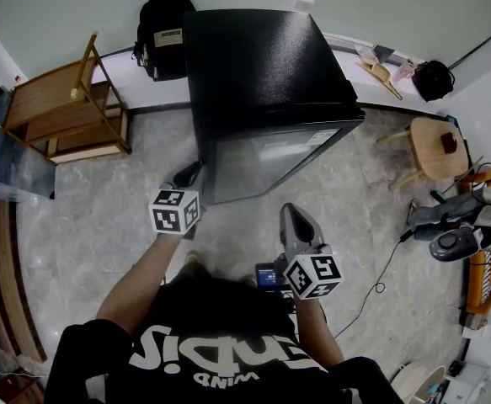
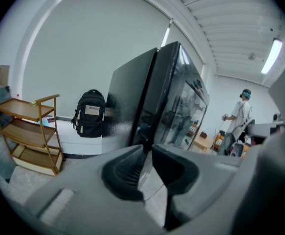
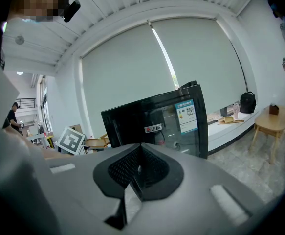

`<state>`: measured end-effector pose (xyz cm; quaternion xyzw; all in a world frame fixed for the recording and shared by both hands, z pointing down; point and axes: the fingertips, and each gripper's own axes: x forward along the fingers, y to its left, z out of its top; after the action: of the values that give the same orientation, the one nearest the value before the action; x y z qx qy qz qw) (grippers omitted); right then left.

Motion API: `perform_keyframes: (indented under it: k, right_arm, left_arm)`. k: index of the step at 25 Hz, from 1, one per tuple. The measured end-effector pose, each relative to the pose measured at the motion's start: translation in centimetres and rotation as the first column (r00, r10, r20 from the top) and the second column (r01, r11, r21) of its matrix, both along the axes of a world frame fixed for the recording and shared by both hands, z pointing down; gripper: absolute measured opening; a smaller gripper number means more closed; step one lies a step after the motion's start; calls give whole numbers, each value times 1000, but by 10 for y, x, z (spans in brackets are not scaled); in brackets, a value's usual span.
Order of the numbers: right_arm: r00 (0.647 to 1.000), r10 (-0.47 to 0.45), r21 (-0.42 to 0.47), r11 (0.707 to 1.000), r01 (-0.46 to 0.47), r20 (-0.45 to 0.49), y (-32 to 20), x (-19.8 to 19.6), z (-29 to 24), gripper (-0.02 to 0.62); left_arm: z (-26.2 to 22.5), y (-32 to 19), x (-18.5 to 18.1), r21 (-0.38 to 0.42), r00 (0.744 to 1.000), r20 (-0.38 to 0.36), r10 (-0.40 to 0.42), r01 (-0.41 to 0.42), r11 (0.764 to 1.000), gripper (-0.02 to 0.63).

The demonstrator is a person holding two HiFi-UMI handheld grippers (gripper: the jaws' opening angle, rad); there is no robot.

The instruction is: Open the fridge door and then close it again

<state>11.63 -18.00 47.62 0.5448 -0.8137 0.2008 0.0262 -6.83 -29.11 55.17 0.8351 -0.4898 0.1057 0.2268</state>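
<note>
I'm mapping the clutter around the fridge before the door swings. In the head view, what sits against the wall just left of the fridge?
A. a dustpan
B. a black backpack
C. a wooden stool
B: the black backpack sits against the wall just left of the fridge, while the wooden stool stands off to the fridge's right.

the right gripper (image 3: pixel 140 167), jaws together and empty, faces the black fridge (image 3: pixel 154 121).
</note>
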Motion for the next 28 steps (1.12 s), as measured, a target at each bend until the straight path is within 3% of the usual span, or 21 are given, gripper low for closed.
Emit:
perform_keyframes:
  k: [13, 22, 28]
  right_arm:
    - [1000, 8, 14, 1000, -8, 5, 27, 10, -5, -3]
    - [1000, -26, 25, 999, 26, 7, 50, 8, -10, -3]
    - [999, -51, 45, 998, 51, -12, 64, 9, -18, -3]
  left_arm:
    - [-32, 41, 14, 52, 998, 5, 56, -56, 997, 8]
    - [-78, 105, 29, 98, 986, -30, 166, -162, 982, 2]
    - [-102, 136, 24, 139, 986, -75, 150, -139, 981, 2]
